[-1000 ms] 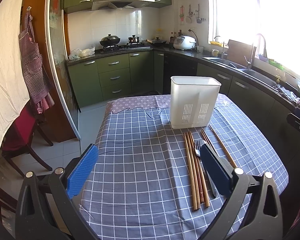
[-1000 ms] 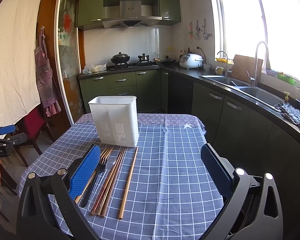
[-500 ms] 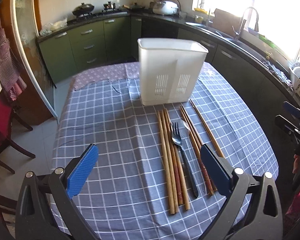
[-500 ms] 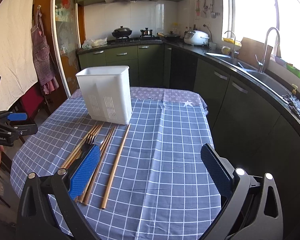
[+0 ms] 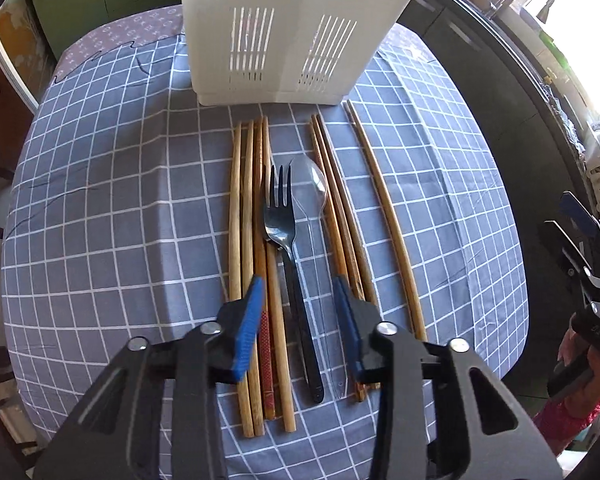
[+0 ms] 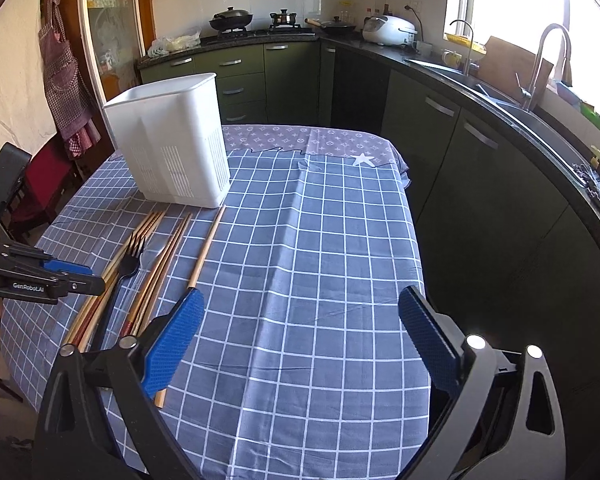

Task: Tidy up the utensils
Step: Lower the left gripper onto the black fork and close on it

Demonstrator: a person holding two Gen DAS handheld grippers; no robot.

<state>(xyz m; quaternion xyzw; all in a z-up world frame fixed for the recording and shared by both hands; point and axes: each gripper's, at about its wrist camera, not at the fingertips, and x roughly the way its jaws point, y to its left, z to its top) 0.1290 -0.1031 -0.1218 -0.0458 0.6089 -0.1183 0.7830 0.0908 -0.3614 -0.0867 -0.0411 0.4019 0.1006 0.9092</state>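
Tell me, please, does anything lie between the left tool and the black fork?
Nothing visible does. The left tool is open above the black fork, its handle in the gap. The clear spoon and chopsticks lie close alongside.

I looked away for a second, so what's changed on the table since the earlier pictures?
The left gripper came down over the black fork handle and narrowed its fingers, nothing gripped yet. The right gripper tilted down slightly, open. Utensils and white caddy stayed put.
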